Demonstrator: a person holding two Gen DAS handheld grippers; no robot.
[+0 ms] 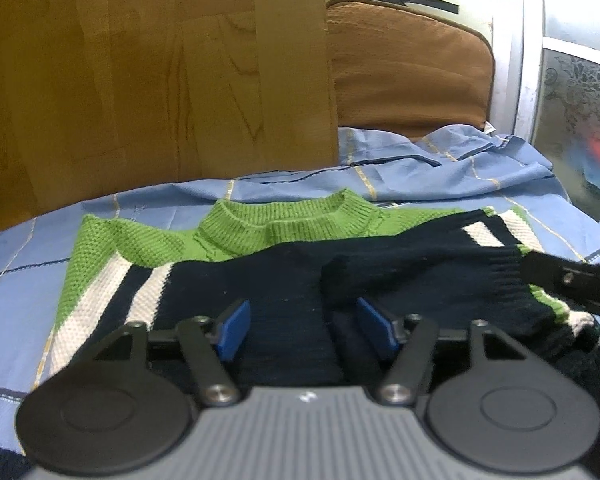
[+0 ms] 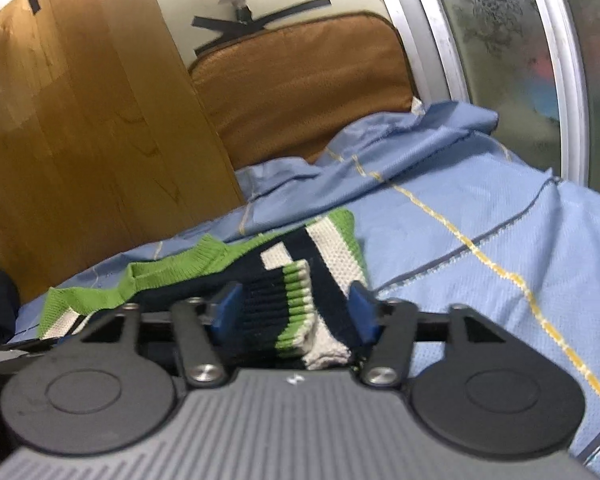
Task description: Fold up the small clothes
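Note:
A small knitted sweater (image 1: 284, 280), navy with green and white stripes and a green collar (image 1: 288, 220), lies on the blue bedsheet (image 1: 20, 264). Its right sleeve (image 1: 440, 276) is folded across the navy body. My left gripper (image 1: 304, 328) is open, low over the sweater's navy hem. My right gripper (image 2: 296, 312) is open, with the striped sleeve cuff (image 2: 300, 312) lying between its blue pads (image 2: 228, 304). The right gripper also shows in the left wrist view (image 1: 572, 284) at the cuff.
A wooden board (image 1: 152, 72) stands behind the bed on the left. A brown cushion (image 1: 408, 64) leans against the wall. A frosted glass door with a white frame (image 1: 568, 120) is on the right. The sheet is bunched at the back (image 2: 400, 148).

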